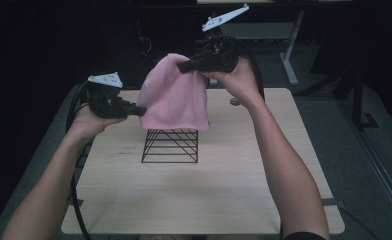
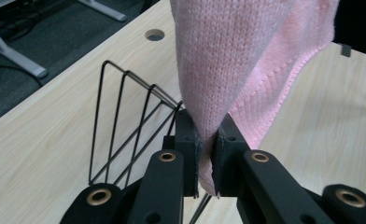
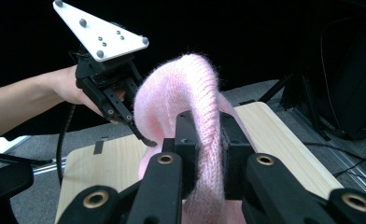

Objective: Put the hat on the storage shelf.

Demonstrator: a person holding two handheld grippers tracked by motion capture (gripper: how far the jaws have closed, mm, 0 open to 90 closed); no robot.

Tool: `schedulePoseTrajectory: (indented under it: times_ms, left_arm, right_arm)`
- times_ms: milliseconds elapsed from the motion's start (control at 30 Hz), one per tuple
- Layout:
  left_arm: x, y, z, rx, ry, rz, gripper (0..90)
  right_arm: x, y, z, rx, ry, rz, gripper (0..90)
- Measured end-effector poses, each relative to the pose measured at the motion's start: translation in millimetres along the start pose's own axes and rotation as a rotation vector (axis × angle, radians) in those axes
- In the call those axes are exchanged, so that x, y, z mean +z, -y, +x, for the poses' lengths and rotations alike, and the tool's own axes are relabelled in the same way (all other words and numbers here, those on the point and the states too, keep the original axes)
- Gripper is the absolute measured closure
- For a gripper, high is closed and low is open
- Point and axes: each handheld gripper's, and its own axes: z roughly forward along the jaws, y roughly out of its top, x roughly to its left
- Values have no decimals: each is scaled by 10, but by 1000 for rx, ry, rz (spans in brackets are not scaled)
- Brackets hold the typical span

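So the left gripper (image 1: 140, 111) has its jaws pinching the lower left edge of the pink knit beanie (image 1: 175, 95), and the right gripper (image 1: 185, 65) is clamped on a fold at its top. The hat hangs in the air between them, right above the black wire rack (image 1: 170, 145) sitting mid-table (image 1: 224, 185). Looks like the draping step: next they'd need to lower it evenly so it settles over the rack. Only the rack's top wires could snag the knit.
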Motion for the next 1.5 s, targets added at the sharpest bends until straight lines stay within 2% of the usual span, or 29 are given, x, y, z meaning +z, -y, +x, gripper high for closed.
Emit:
schedulePoseTrajectory:
  times_ms: [267,433,567,700,900,1067,1167,1367,1500]
  left_arm:
    - [67,6,45,7,-19,20,824]
    - [115,28,54,19,-30,39,823]
    - [141,67,66,20,-30,53,823]
    - [158,117,74,15,-30,52,823]
    - [201,152,61,33,-36,80,822]
    - [230,212,66,21,-32,85,822]
    - [227,253,66,13,-31,83,822]
    - [192,283,51,38,-49,108,821]
    - [179,321,42,33,-52,101,822]
  right_arm:
    - [59,34,-94,7,4,-2,805]
    - [107,74,-136,19,-12,0,803]
    - [149,90,-140,10,-24,5,803]
    - [186,127,-118,5,-31,0,803]
    - [218,223,-121,17,-44,6,802]
    - [246,256,-116,19,-56,16,801]
    - [276,262,-93,19,-67,23,799]
    - [332,273,-53,15,-87,31,794]
    - [345,280,-33,9,-93,27,792]
